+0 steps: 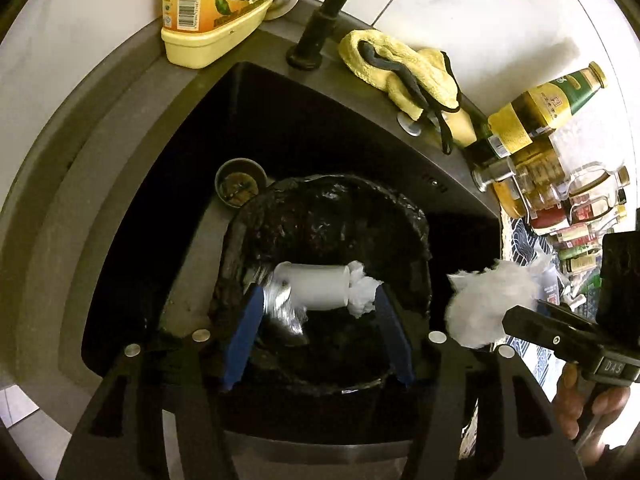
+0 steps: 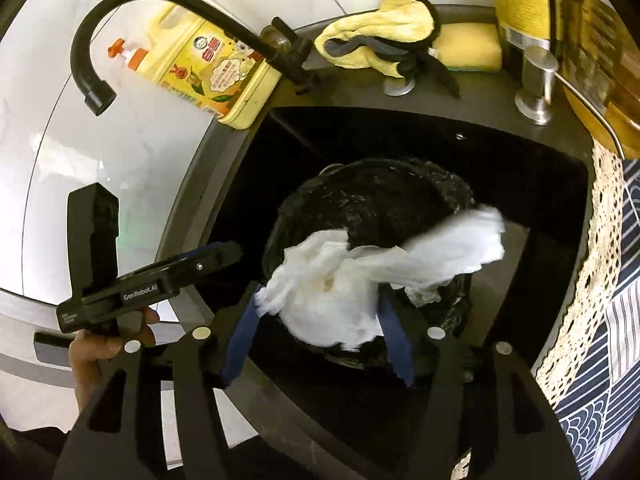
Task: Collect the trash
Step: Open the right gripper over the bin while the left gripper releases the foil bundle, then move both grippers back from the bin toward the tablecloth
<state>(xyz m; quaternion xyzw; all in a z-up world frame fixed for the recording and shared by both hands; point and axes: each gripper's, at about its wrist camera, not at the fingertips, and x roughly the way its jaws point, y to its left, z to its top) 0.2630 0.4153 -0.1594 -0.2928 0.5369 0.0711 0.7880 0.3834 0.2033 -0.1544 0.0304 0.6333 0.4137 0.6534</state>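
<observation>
Trash bin [image 1: 320, 208] interior dark | left jaws loosened around cup [image 1: 318, 286] | right jaws loosened around tissue [image 2: 328, 300]

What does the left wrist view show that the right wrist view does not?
Only the left wrist view: a white cup between the left gripper fingers, crumpled foil, the sink strainer.

Only the right wrist view: the faucet spout, a steel dispenser.

Both: the bagged trash bin, yellow cloth, detergent bottle, and crumpled tissue in the right gripper.

The tall yellow plastic detergent bottle [image 1: 212, 8] is cut off by the left wrist view's top edge. The crumpled white tissue wad [image 2: 340, 292] is motion-blurred and hides the black-bagged bin's [image 2: 380, 196] inside. Small glass condiment jars [image 1: 576, 216] blur at the rim.
</observation>
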